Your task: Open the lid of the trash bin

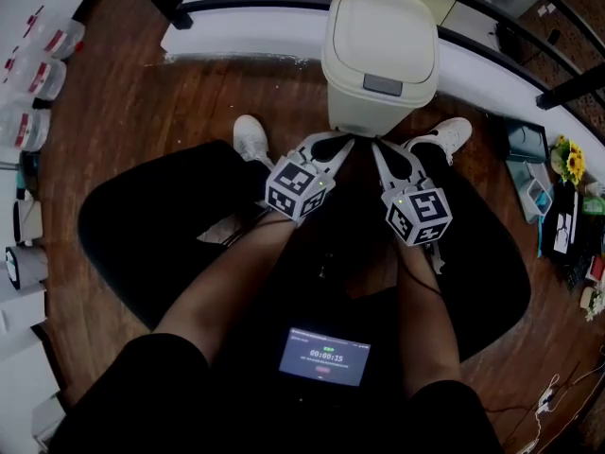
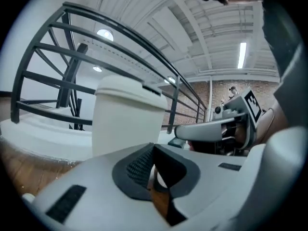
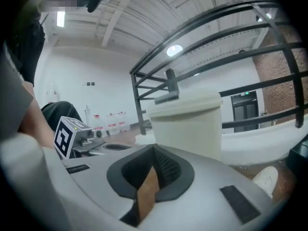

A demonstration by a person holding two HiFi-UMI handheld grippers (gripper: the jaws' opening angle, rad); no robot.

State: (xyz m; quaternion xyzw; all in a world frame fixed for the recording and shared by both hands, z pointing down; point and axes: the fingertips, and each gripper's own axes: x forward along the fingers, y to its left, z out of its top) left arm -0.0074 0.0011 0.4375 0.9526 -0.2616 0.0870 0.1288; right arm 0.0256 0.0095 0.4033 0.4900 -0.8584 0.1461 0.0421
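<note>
A cream trash bin (image 1: 378,55) stands on the wooden floor just ahead of my feet. Its lid (image 1: 382,31) is down, with a grey push button (image 1: 383,84) at the near edge. My left gripper (image 1: 346,141) points at the bin's base from the left, and my right gripper (image 1: 377,146) does so from the right; both tips sit low, just short of the bin. In the left gripper view the bin (image 2: 127,119) rises beyond the shut left gripper (image 2: 154,150). The right gripper view shows the bin (image 3: 187,121) beyond the shut right gripper (image 3: 154,150). Neither holds anything.
White shoes (image 1: 250,138) (image 1: 452,135) flank the bin. A white curb (image 1: 246,38) and black railing (image 1: 255,5) run behind it. Bottles (image 1: 43,74) line the left side; flowers (image 1: 570,159) and clutter sit at the right. A screen device (image 1: 324,356) rests at my lap.
</note>
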